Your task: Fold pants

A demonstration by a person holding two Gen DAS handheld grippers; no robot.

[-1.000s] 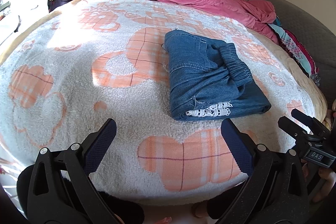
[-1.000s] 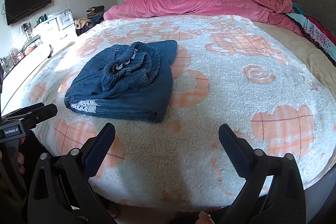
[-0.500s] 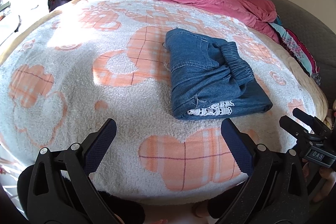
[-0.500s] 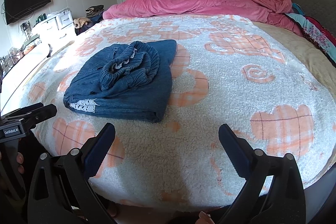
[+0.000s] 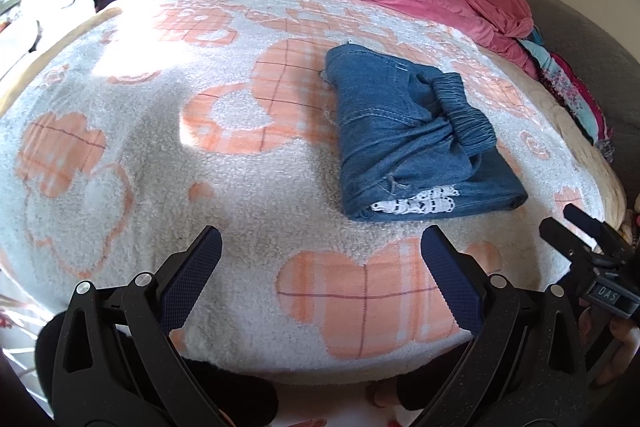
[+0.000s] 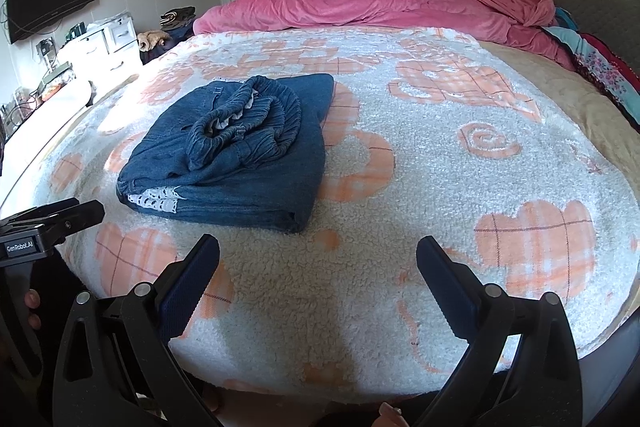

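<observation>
Blue denim pants with white lace trim; white fleecy blanket patterned in orange plaid hearts; pink duvet; black hand-held grippers with dark blue pads

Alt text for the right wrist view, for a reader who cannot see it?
Folded blue denim pants lie on a white and orange fleece blanket, left of centre. The open right gripper hovers empty near the bed's edge; a pink duvet is bunched behind.

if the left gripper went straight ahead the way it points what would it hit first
Probably the fleecy blanket on the bed: the open left gripper points at bare blanket. The folded jeans lie right of that line, though depth is hard to judge.
</observation>
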